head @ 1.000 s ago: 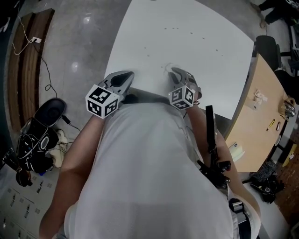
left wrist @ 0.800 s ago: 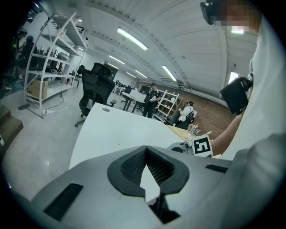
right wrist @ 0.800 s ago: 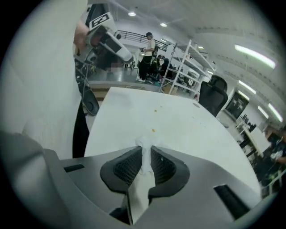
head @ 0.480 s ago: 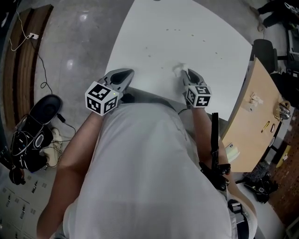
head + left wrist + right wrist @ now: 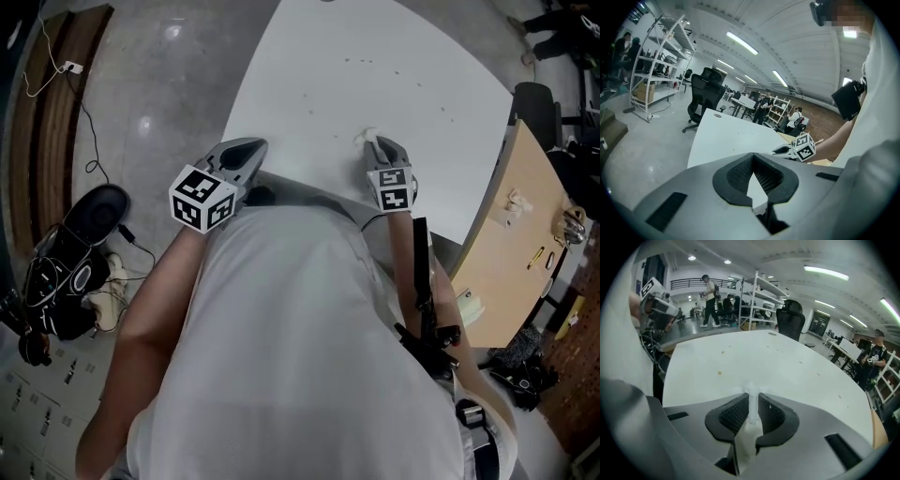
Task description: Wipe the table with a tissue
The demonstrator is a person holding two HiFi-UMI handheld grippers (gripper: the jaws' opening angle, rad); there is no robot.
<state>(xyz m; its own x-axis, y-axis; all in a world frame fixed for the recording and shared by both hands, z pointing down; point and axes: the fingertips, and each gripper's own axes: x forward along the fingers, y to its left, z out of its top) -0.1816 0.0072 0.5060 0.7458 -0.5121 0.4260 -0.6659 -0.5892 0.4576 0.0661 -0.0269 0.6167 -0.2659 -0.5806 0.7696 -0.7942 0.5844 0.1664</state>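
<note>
The white table (image 5: 375,84) spreads ahead of me, with small brown specks (image 5: 370,64) scattered over its far part. My right gripper (image 5: 375,142) is at the table's near edge, shut on a white tissue (image 5: 365,137). In the right gripper view the tissue (image 5: 751,411) stands pinched between the pads and pokes out past the tips, over the tabletop (image 5: 754,362). My left gripper (image 5: 255,147) hovers at the near left corner of the table. Its jaws meet at the tips (image 5: 753,157) and hold nothing. From there the right gripper (image 5: 785,150) shows at the side.
A wooden desk (image 5: 525,234) with small items stands to the right, an office chair (image 5: 539,98) beyond it. A black bag and cables (image 5: 84,253) lie on the floor at left. Another chair (image 5: 705,93), shelves (image 5: 656,61) and people stand beyond the table.
My right gripper has slid a little to the right along the table's near edge with the tissue in it. The left gripper has stayed where it was.
</note>
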